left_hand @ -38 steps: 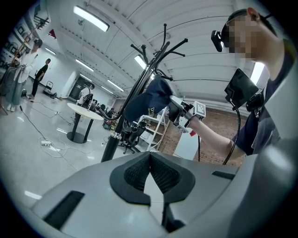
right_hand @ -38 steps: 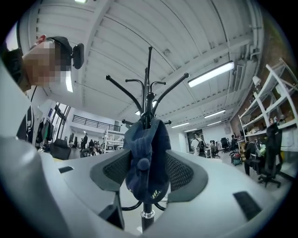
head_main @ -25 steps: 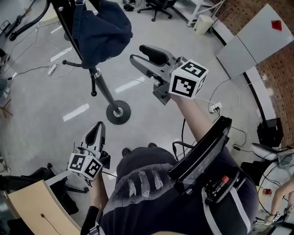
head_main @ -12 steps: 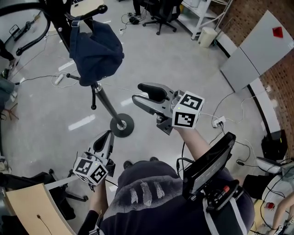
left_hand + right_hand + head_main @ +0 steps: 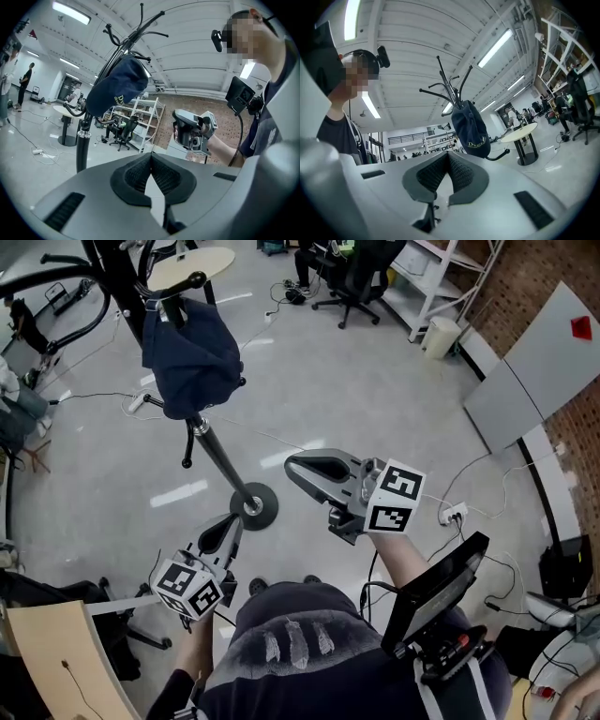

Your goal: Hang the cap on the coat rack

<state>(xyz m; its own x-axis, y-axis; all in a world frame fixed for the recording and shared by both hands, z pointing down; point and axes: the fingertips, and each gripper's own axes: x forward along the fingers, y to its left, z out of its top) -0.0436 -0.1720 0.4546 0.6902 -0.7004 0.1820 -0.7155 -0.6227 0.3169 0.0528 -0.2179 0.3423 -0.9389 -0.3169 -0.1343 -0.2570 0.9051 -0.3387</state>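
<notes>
A navy cap (image 5: 192,357) hangs on the black coat rack (image 5: 220,460), whose round base (image 5: 255,507) stands on the grey floor. My right gripper (image 5: 298,467) is held right of the pole and well below the cap. Its jaws are closing to shut, with nothing between them. My left gripper (image 5: 225,529) is low, near the base, shut and empty. In the right gripper view the cap (image 5: 471,126) hangs under the rack's hooks (image 5: 450,89), beyond the gripper (image 5: 449,157). The left gripper view shows the cap (image 5: 117,86) and the right gripper (image 5: 192,131) past the gripper (image 5: 151,158).
A round table (image 5: 192,263), an office chair (image 5: 352,277), shelving (image 5: 441,268) and a white bin (image 5: 441,334) stand at the far side. Cables (image 5: 103,395) lie on the floor. White panels (image 5: 525,381) lean at the right. A wooden board (image 5: 56,662) is at bottom left.
The right gripper's jaws, open in the earlier frames, have shut empty, and it has drawn back and down from the cap. The cap stays on the rack.
</notes>
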